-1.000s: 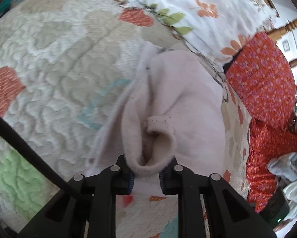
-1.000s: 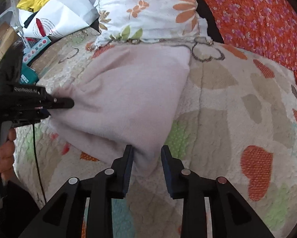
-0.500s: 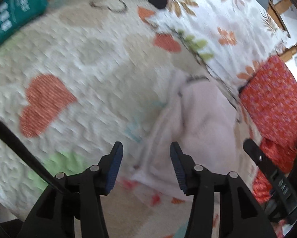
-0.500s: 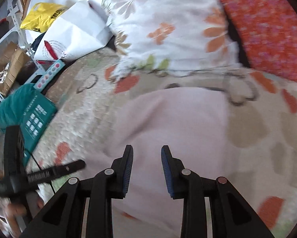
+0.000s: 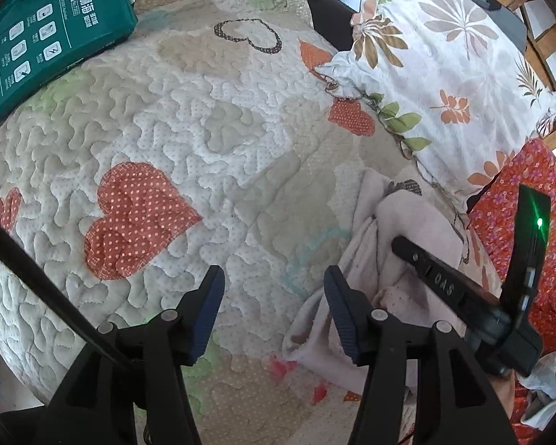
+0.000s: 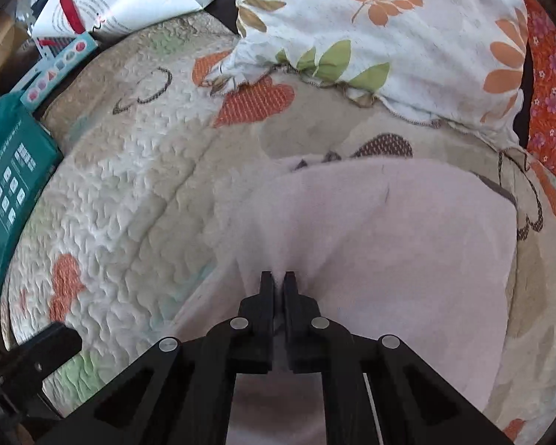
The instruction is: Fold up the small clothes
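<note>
Now the pink cloth (image 6: 382, 244) lies on the heart quilt (image 5: 189, 141), just below the flower pillow (image 6: 389, 37). The right gripper (image 6: 278, 278) has just squeezed its jaws together and pinches a bunch of the cloth, likely so it can pull that part over. The left gripper (image 5: 274, 296) has just been opening; its jaws stand apart over bare quilt with nothing between them, beside the cloth.

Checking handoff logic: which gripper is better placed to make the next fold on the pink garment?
Right, probably. The right gripper is already shut on the pink garment, pinching a ridge of it. The left gripper, jaws just opening, hangs empty over the quilt with the garment off to one side.
</note>
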A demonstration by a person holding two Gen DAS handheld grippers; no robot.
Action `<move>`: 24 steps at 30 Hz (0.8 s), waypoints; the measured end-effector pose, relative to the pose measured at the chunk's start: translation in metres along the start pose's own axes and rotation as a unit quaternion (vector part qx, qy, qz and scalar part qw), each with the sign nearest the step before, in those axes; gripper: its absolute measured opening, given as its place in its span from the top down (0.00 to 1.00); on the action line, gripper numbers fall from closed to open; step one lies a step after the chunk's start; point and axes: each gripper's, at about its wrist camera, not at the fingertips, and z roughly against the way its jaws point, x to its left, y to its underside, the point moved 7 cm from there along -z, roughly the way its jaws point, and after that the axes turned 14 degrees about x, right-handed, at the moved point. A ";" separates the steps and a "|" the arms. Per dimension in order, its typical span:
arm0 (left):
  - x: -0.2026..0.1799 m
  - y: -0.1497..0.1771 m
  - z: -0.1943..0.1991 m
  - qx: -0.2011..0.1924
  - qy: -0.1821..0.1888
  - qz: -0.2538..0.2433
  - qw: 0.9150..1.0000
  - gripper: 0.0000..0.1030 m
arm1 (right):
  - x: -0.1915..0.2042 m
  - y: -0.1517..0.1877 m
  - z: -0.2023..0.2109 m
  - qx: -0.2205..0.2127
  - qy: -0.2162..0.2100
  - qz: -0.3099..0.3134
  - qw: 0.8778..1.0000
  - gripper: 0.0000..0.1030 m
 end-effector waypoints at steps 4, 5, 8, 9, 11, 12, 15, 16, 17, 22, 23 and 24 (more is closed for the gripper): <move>-0.002 -0.001 0.000 0.003 0.006 0.004 1.000 0.47 | 0.003 -0.021 0.007 -0.021 -0.020 -0.014 0.999 0.95; -0.003 -0.002 0.000 0.003 0.007 0.005 1.000 0.47 | 0.005 -0.026 0.007 -0.023 -0.023 -0.018 0.999 0.95; -0.004 -0.002 -0.001 0.005 0.007 0.002 1.000 0.47 | 0.009 -0.046 -0.001 -0.024 -0.019 -0.028 0.999 0.95; -0.004 -0.002 -0.001 0.005 0.005 0.002 1.000 0.47 | 0.008 -0.053 -0.006 -0.021 -0.017 -0.032 0.999 0.95; -0.002 -0.002 -0.001 0.004 0.004 0.004 1.000 0.47 | 0.006 -0.059 -0.016 -0.011 -0.016 -0.039 0.999 0.95; -0.001 -0.002 0.000 0.003 0.003 0.007 1.000 0.47 | 0.004 -0.061 -0.024 -0.001 -0.022 -0.043 0.999 0.95; 0.001 -0.004 0.001 0.000 0.005 0.014 1.000 0.47 | 0.000 -0.062 -0.035 0.016 -0.033 -0.048 0.998 0.93; 0.002 -0.005 0.002 -0.001 0.004 0.015 1.000 0.47 | 0.000 -0.063 -0.033 0.017 -0.035 -0.048 0.998 0.93; 0.002 -0.005 0.003 -0.002 0.004 0.016 1.000 0.47 | -0.001 -0.064 -0.029 0.013 -0.037 -0.049 0.998 0.93; 0.007 -0.007 0.005 -0.001 0.013 0.030 0.999 0.46 | 0.007 -0.059 0.018 -0.053 -0.002 -0.010 0.999 0.51; 0.008 -0.007 0.005 -0.002 0.014 0.032 0.999 0.46 | 0.011 -0.057 0.020 -0.055 0.007 0.004 0.998 0.47; 0.008 -0.007 0.006 -0.002 0.016 0.033 0.999 0.45 | 0.020 -0.055 0.018 -0.049 0.016 0.028 0.998 0.44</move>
